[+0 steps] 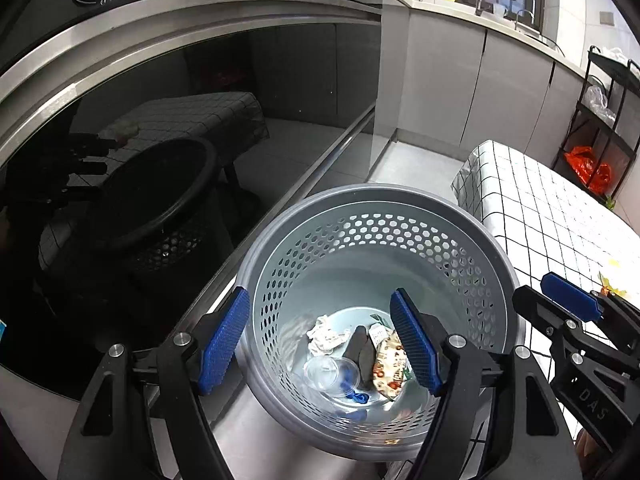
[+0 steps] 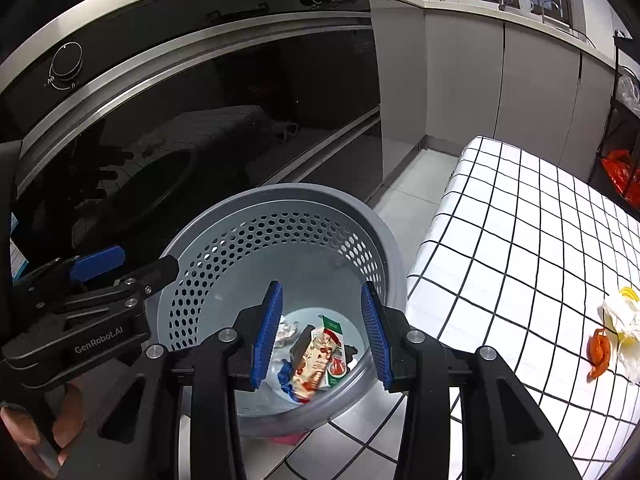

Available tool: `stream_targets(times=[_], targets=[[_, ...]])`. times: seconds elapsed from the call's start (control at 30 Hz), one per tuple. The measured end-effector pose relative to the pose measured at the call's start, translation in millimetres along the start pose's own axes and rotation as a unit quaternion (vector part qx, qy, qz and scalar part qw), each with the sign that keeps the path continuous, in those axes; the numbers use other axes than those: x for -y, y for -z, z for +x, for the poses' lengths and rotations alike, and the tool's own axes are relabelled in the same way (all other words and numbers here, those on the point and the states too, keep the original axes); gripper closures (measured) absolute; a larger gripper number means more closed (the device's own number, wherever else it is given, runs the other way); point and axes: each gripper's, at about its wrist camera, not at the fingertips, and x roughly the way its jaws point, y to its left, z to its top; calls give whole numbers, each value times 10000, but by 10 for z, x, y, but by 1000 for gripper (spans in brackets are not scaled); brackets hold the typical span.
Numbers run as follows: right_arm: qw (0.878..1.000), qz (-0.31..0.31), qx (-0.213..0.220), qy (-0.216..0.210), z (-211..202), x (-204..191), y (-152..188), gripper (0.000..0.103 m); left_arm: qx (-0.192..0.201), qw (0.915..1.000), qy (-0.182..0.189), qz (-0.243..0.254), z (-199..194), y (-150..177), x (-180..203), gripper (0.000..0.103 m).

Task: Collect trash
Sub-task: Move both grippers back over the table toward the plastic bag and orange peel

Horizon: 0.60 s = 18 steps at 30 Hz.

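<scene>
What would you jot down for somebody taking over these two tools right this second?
Left tool: open, nothing between its pads, poised over the grey perforated bin.
Right tool: open, empty, also over the bin.
In the bin: crumpled paper, a clear plastic cup, a printed snack wrapper and other scraps.
Done: those pieces are binned.
Left: on the checked tablecloth, an orange scrap beside a crumpled white and yellow wrapper. Probably fetch those next.
</scene>
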Motion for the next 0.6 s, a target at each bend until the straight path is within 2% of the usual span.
stream_targets(times=[0.37,0.6], targets=[[10000,57,43,20,-78,32,28,64,98,9999,4,39,-54,7,42,31],[9999,115,65,71,-164,66,89,60,239,9997,9,74,-130,26,87,24]])
